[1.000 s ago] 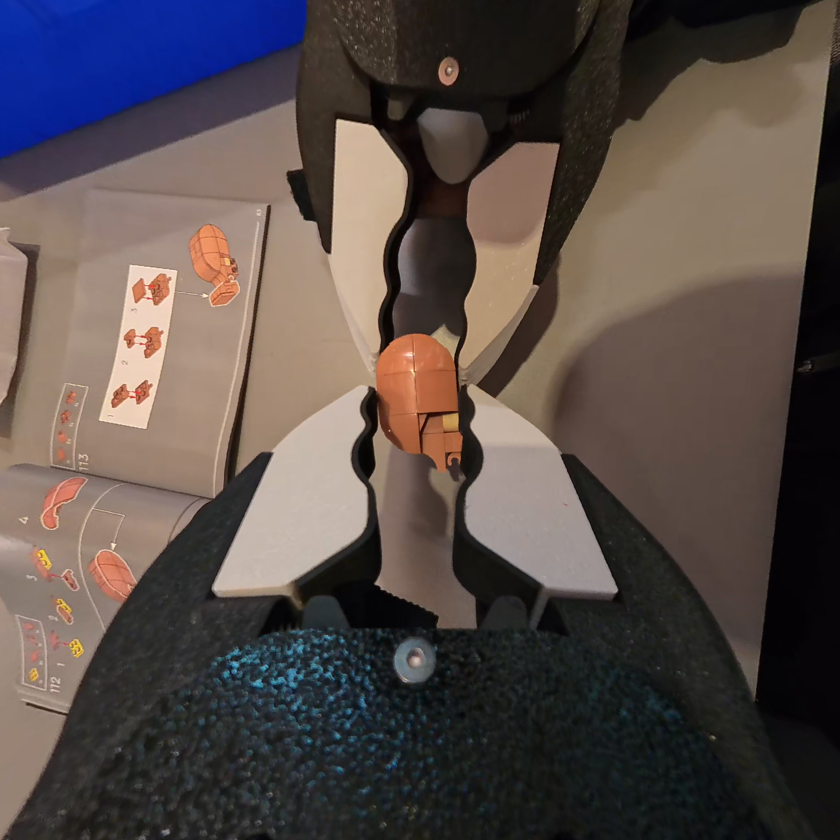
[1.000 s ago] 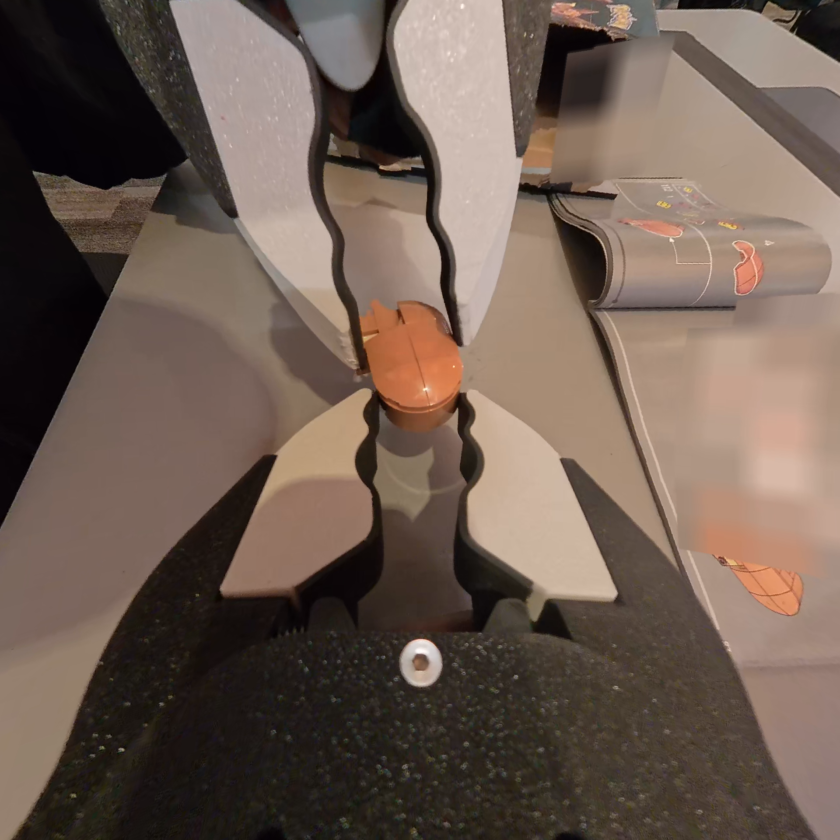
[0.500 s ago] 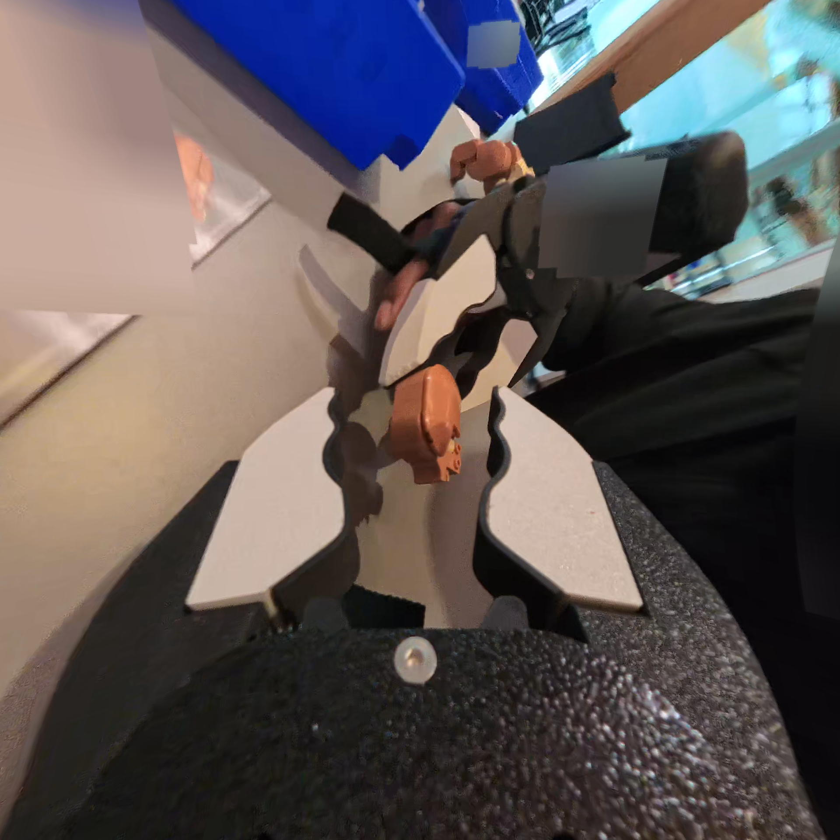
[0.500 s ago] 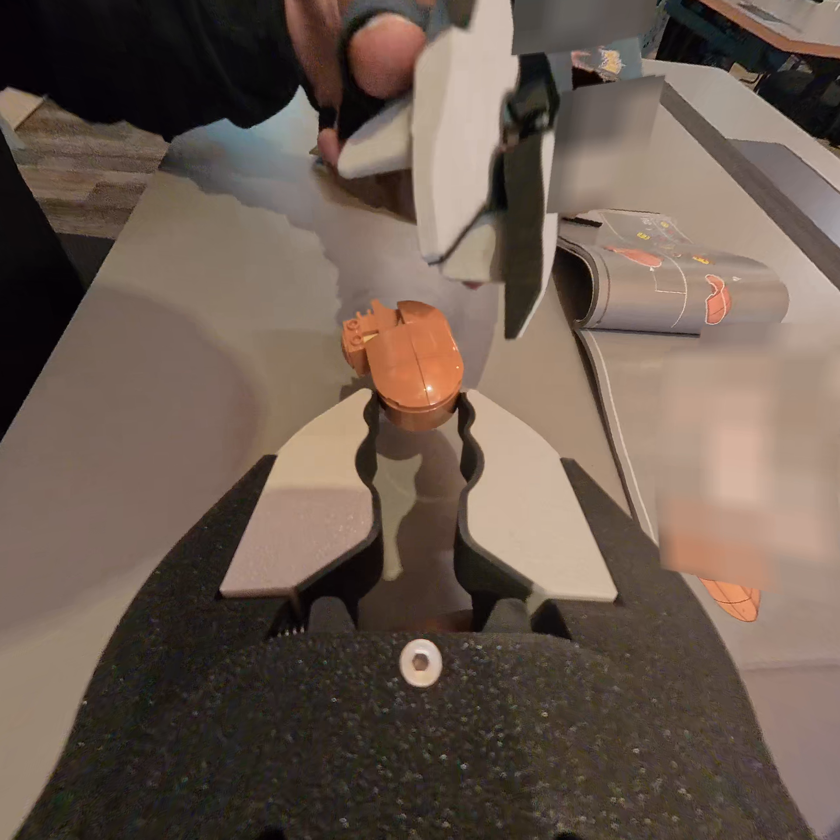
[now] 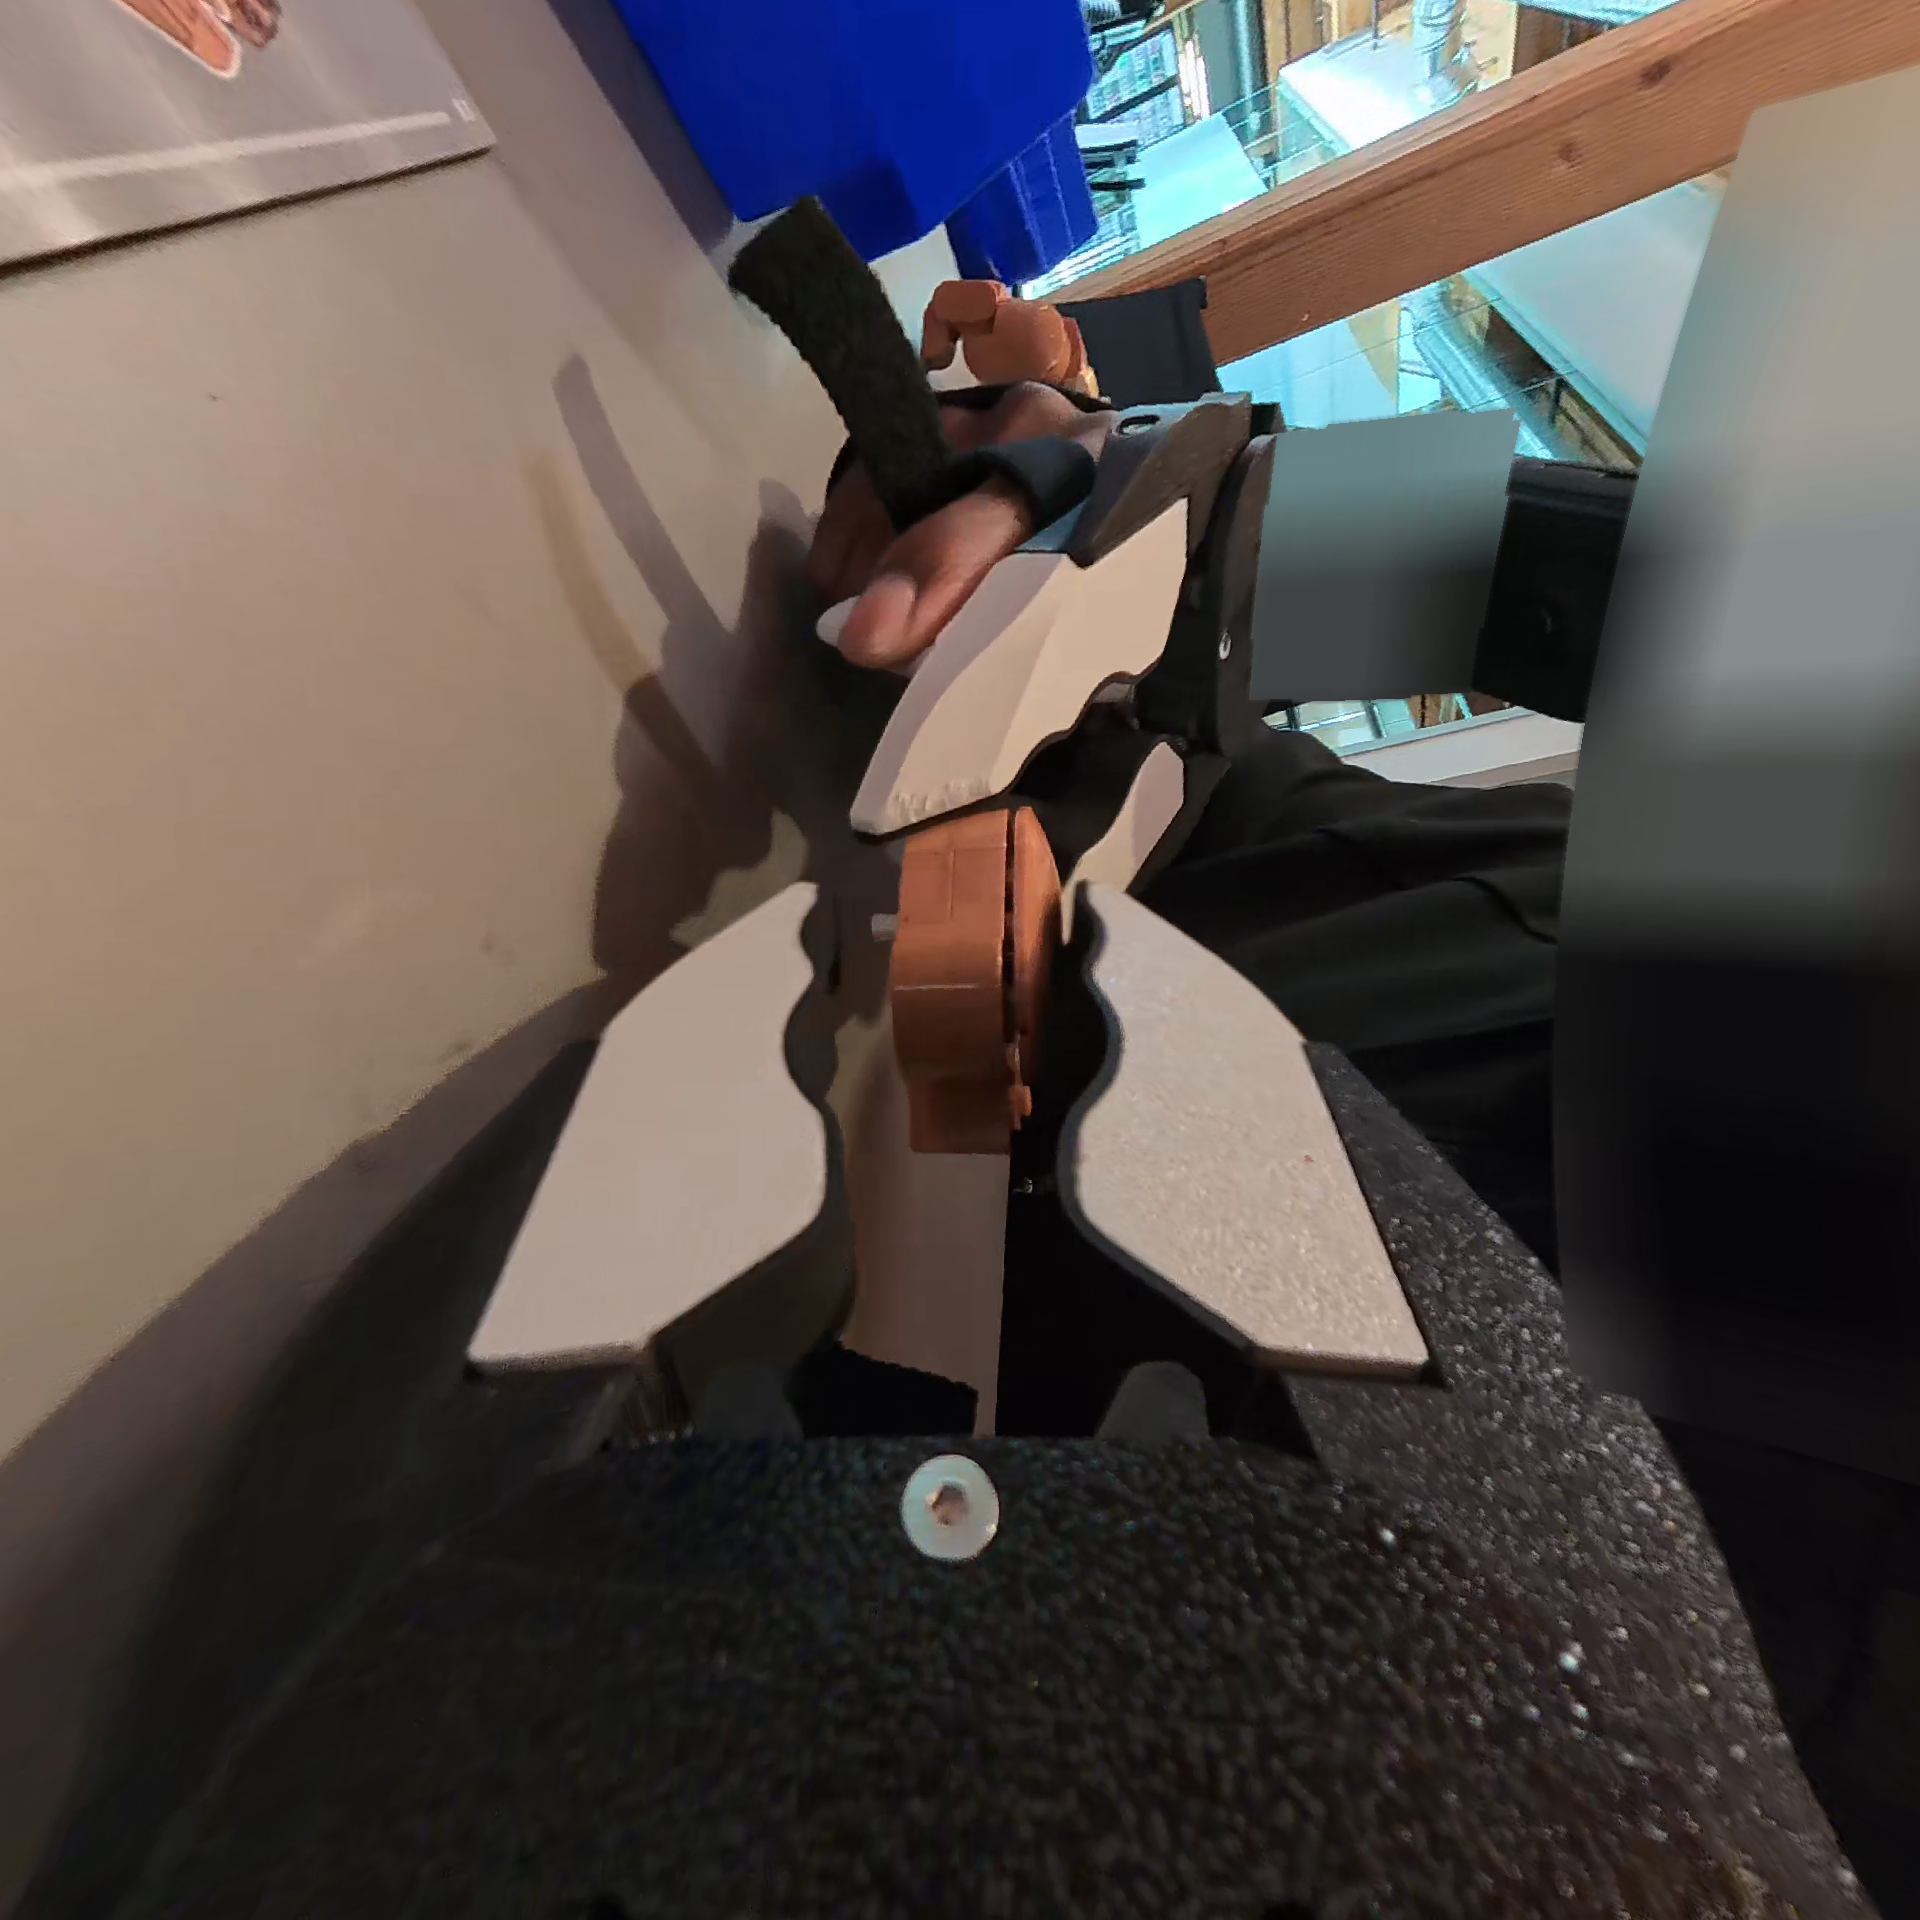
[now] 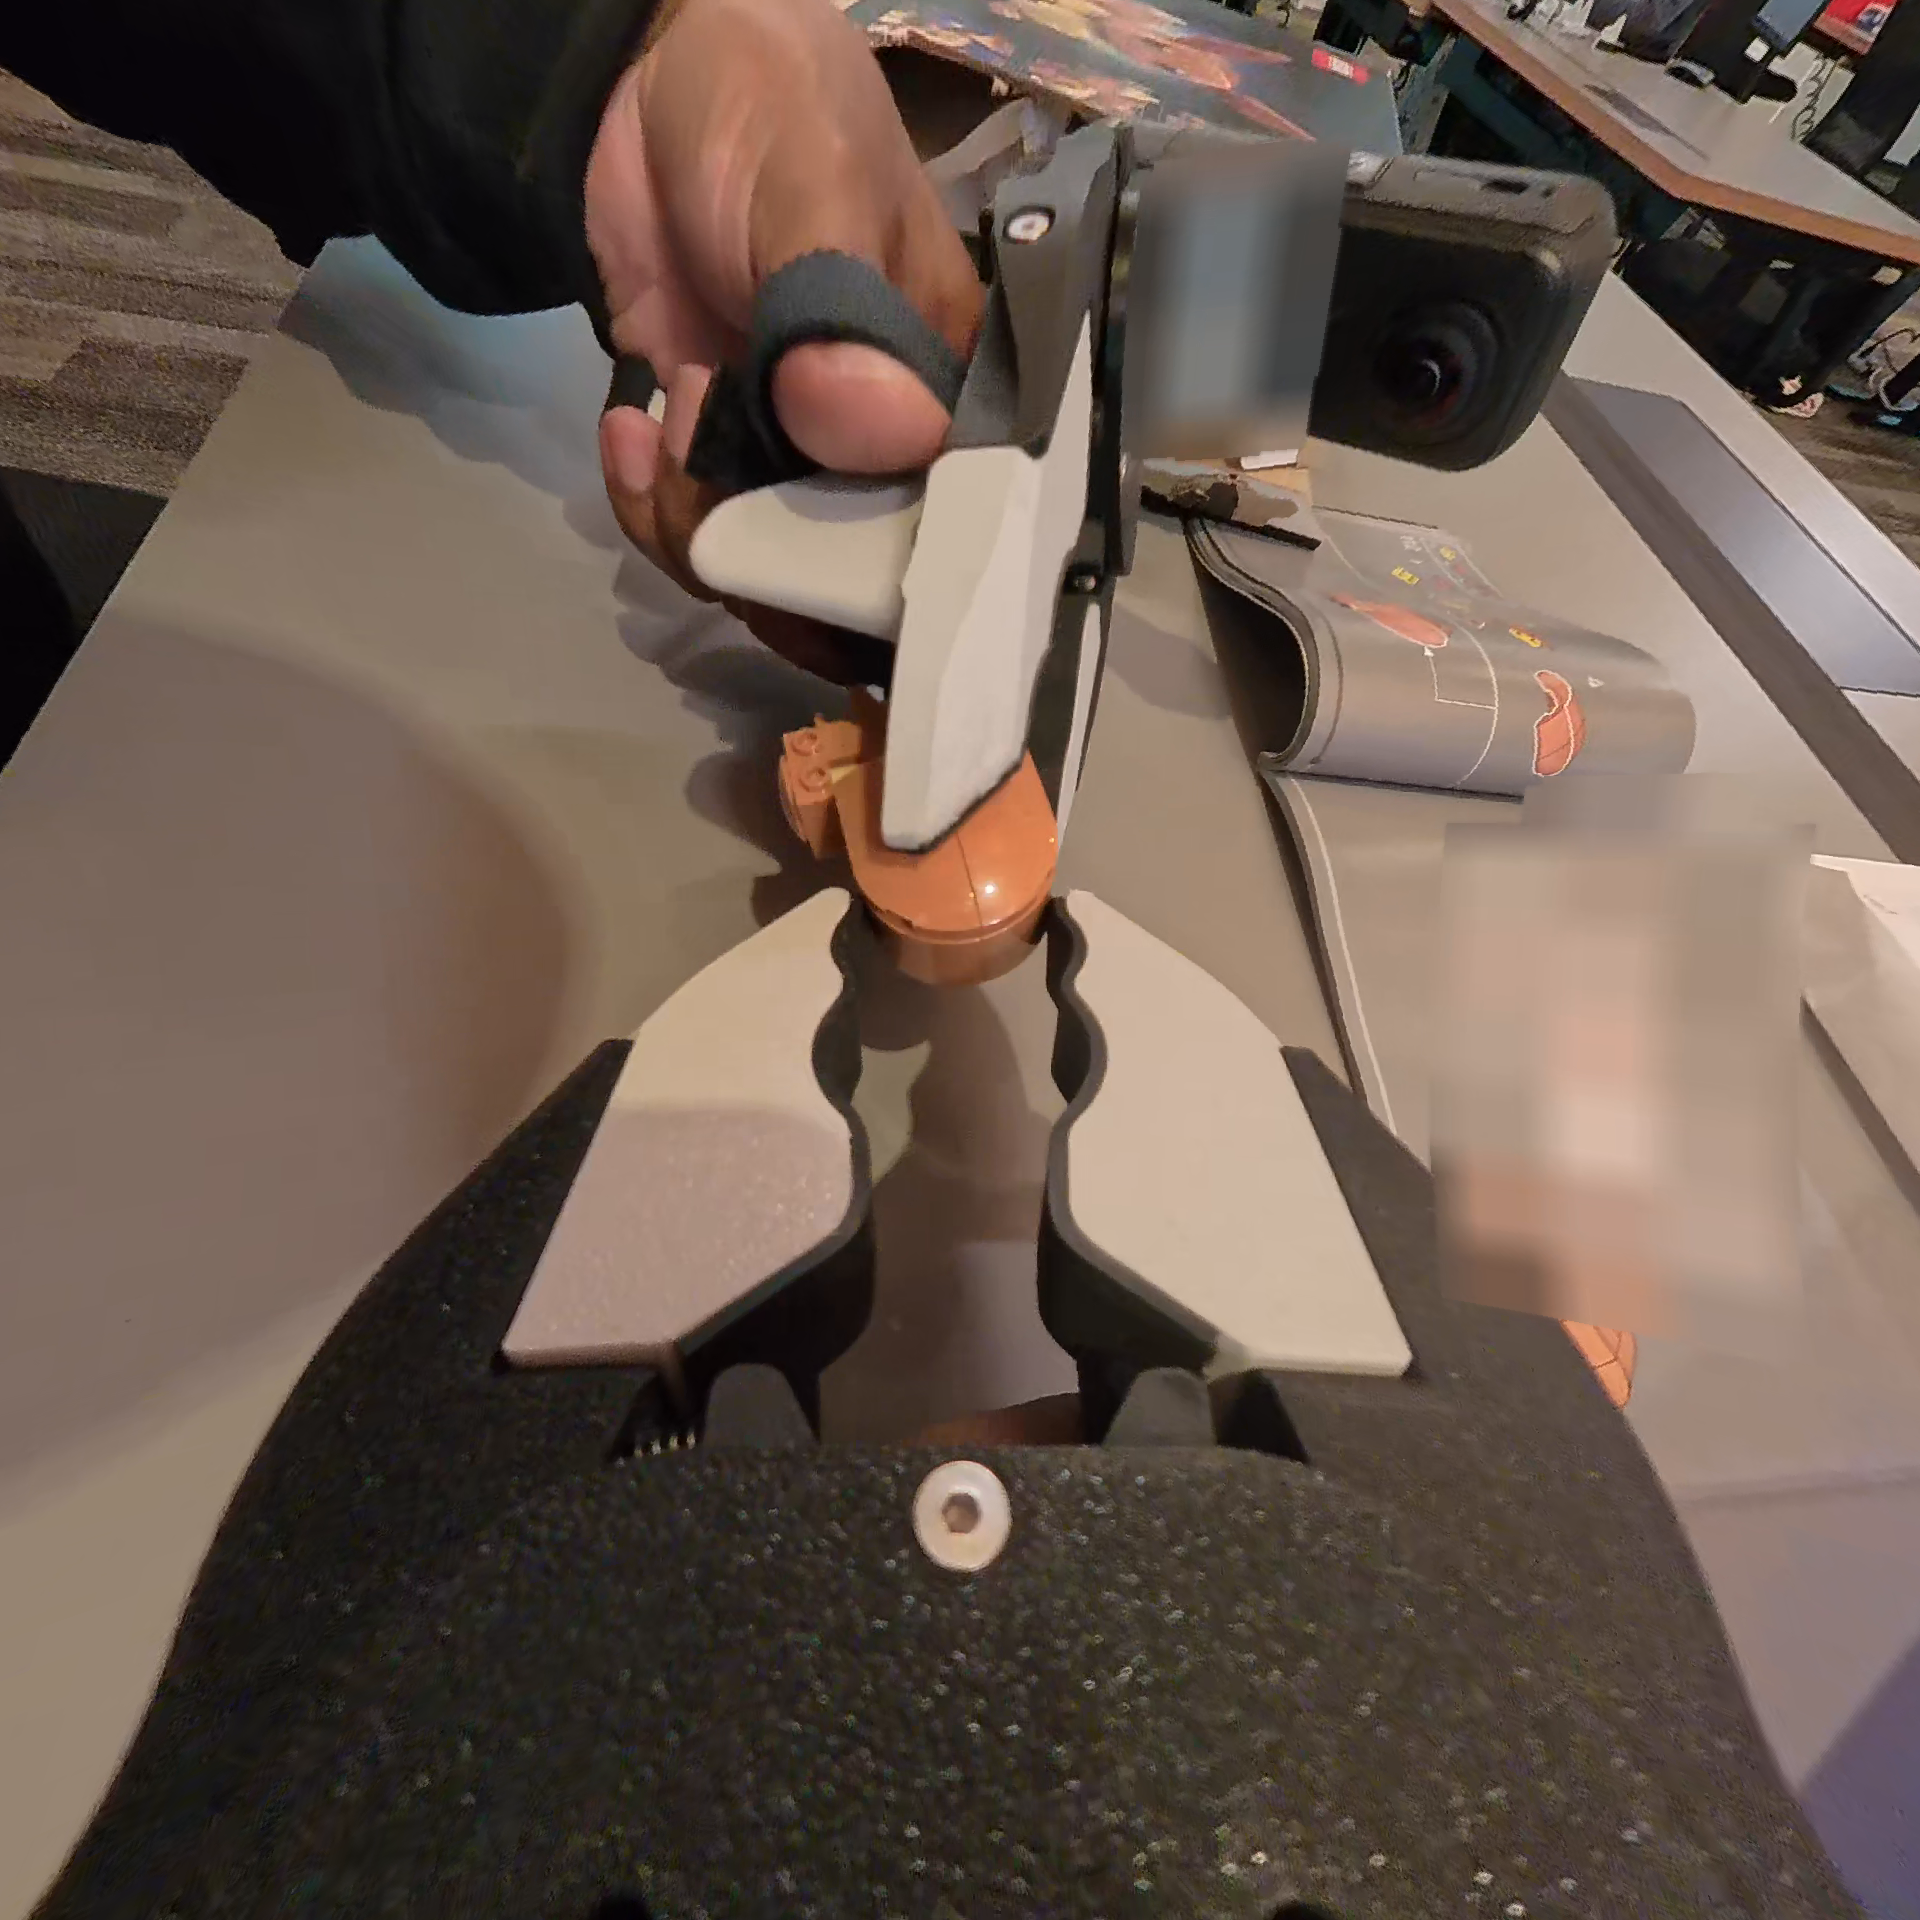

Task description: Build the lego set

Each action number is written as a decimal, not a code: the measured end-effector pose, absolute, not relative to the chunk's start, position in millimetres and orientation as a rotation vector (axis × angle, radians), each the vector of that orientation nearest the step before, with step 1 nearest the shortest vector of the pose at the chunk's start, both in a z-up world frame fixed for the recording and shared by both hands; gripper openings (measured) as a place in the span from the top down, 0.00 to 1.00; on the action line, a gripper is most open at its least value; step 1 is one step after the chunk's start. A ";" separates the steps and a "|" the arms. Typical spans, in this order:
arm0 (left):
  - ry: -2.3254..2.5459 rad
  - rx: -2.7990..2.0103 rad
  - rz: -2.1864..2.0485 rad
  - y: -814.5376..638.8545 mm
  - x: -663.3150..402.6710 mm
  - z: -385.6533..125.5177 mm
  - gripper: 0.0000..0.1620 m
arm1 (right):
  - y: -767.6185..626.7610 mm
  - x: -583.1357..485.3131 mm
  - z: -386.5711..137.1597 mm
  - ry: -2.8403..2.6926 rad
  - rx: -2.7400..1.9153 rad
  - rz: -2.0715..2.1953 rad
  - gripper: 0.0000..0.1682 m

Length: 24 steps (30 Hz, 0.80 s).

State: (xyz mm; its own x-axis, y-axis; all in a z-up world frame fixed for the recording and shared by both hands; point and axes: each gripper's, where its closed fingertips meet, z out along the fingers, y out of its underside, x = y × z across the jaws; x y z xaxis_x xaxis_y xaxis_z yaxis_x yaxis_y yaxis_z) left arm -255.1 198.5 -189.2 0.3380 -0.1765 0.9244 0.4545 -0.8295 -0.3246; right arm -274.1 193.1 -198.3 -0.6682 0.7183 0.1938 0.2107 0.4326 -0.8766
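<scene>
A brown rounded lego assembly (image 6: 971, 883) is held above the grey table (image 6: 312, 727) at the tips of my right gripper (image 6: 951, 925), whose two pads press on its lower end. My left gripper (image 5: 951, 935) is rolled onto its side and straddles the same assembly (image 5: 966, 987). Its right pad is close against the piece. A clear gap shows between its left pad (image 5: 800, 935) and the piece, so it does not grip. In the right wrist view the left gripper's fingers (image 6: 951, 717) come down over the assembly's top.
An open instruction booklet (image 6: 1455, 707) lies on the table to the right. A lego box (image 6: 1091, 52) sits at the back. In the left wrist view blue bins (image 5: 862, 94) and another brown lego piece (image 5: 997, 332) sit behind the person's hand (image 5: 914, 592). My two grippers' fingertips are within a few centimetres of each other. Left tips and right tips are each some 35 centimeters from the brown lego piece (image 5: 997, 332).
My left gripper let go of the assembly, opened wide, rolled onto its side and has narrowed around it again from a new angle. My right gripper kept its hold and barely moved.
</scene>
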 end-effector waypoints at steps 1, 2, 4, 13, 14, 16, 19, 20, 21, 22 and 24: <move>-0.238 -2.053 -1.533 198.5 -254.9 -187.3 0.78 | 193.2 -274.4 -197.9 -2.129 -0.781 1.191 0.80; -0.234 -2.049 -1.532 198.3 -254.7 -186.5 0.79 | 193.2 -274.5 -197.6 -2.128 -0.780 1.189 0.80; -0.212 -2.049 -1.518 197.7 -254.2 -185.8 0.79 | 192.7 -274.2 -196.6 -2.125 -0.772 1.188 0.80; -0.134 -2.044 -1.450 195.5 -253.8 -185.5 0.79 | 191.4 -274.6 -195.1 -2.115 -0.733 1.139 0.80; -0.119 -2.041 -1.435 195.6 -254.0 -185.2 0.79 | 191.3 -274.8 -194.5 -2.112 -0.735 1.138 0.80; -0.098 -2.029 -1.403 196.3 -255.1 -184.2 0.79 | 192.2 -275.8 -194.0 -2.104 -0.752 1.135 0.80; -0.047 -2.022 -1.323 197.7 -256.6 -184.3 0.80 | 194.4 -276.0 -195.8 -2.109 -0.803 1.153 0.79; -0.029 -2.025 -1.290 198.3 -257.5 -184.7 0.80 | 195.6 -275.8 -196.5 -2.110 -0.817 1.156 0.79; -0.011 -2.021 -1.260 198.9 -258.4 -184.4 0.80 | 196.8 -275.2 -197.7 -2.117 -0.832 1.161 0.76; 0.008 -2.020 -1.223 199.5 -259.9 -184.2 0.80 | 198.2 -274.3 -199.8 -2.131 -0.854 1.164 0.74; 0.058 -2.029 -1.124 200.3 -263.9 -185.1 0.80 | 198.9 -269.0 -205.9 -2.187 -0.889 1.181 0.71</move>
State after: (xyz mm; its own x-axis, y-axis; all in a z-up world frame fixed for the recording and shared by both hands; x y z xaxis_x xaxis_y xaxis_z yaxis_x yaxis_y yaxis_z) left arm -263.9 200.3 -185.1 0.6042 -0.3913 0.6941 0.3182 -0.6802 -0.6604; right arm -269.0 198.9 -205.9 -0.6639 0.7389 0.1154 0.3088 0.4115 -0.8575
